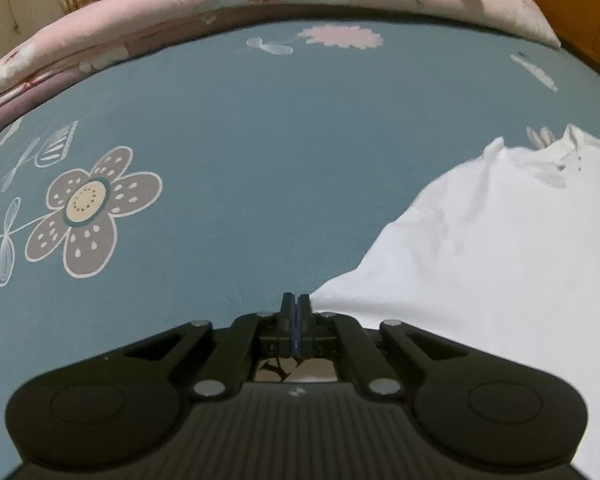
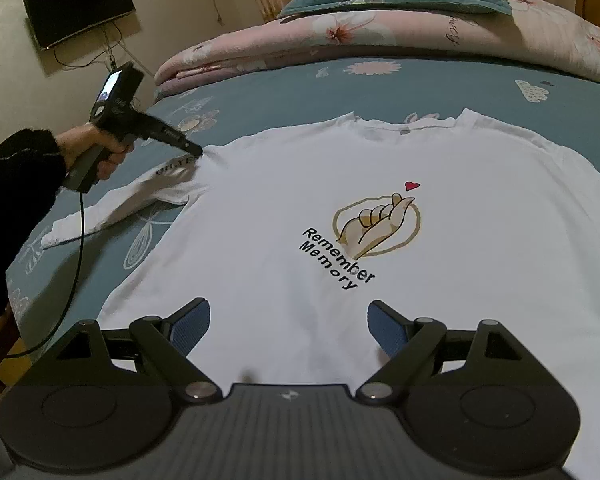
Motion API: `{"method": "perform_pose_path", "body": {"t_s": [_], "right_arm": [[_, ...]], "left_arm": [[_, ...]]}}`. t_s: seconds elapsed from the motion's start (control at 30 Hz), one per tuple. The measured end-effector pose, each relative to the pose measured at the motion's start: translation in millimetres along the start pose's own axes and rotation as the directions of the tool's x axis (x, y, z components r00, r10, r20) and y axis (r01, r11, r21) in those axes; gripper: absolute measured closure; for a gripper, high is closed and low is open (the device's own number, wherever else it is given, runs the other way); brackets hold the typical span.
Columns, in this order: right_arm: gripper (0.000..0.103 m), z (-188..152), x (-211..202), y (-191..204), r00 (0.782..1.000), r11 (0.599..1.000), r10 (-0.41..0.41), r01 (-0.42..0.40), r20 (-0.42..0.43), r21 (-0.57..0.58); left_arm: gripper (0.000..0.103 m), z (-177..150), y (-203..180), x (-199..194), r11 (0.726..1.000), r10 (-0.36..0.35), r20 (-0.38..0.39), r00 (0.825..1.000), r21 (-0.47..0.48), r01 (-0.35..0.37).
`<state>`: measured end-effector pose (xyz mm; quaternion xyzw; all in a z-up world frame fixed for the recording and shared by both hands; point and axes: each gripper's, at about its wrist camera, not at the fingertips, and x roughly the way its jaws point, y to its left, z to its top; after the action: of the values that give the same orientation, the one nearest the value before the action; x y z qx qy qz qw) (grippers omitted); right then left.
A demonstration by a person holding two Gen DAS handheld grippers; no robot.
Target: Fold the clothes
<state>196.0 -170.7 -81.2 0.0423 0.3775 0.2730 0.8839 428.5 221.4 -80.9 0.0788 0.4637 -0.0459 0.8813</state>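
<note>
Right wrist: left tongs [image 2: 199,151] tilted onto T-shirt [image 2: 284,200]

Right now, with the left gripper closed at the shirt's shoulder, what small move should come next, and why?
Probably lift the left gripper slightly and carry that shoulder edge inward over the white T-shirt. Its jaws are shut at the fabric's edge near the sleeve, though the pinch itself isn't clearly visible. The shirt lies flat, print up, on the blue bedsheet; the right gripper hovers open near the hem.

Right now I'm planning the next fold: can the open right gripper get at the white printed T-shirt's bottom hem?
Probably yes: the right gripper hovers open over the white printed T-shirt, nothing between.
</note>
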Motion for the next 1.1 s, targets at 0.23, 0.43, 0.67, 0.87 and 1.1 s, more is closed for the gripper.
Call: {"method": "perform_pose_path", "body": {"t_s": [0.23, 0.43, 0.67, 0.87, 1.1], "right_arm": [[0.014, -0.2, -4.1, -1.7, 1.000, 1.000, -0.019, 0.019, 0.004, 0.002], [0.014, -1.3, -1.3, -0.5, 1.000, 0.999, -0.026, 0.026, 0.001, 0.019], [0.014, 0.7, -11.0, 10.7, 0.999, 0.999, -0.046, 0.046, 0.005, -0.011], [0.014, 6.1, -19.4, 16.2, 0.999, 0.999, -0.047, 0.046, 0.027, 0.004], [0.014, 9.5, -18.6, 43.7, 0.999, 0.998, -0.029, 0.030, 0.022, -0.046]], "left_arm": [[0.097, -13.3, 11.8, -38.1, 0.997, -0.001, 0.126, 0.992, -0.077, 0.011], [0.093, -45.4, -12.3, -49.7, 0.994, -0.111, 0.122, 0.986, 0.002, 0.112], [0.087, -88.3, 12.2, -49.2, 0.999, -0.004, 0.074, 0.997, -0.035, 0.007], [0.090, -96.7, 36.5, -80.3, 0.988, -0.006, 0.106, 0.994, -0.152, 0.022], [0.080, -78.3, -30.6, -86.9, 0.989, -0.151, 0.161, 0.975, 0.031, 0.147]]}}
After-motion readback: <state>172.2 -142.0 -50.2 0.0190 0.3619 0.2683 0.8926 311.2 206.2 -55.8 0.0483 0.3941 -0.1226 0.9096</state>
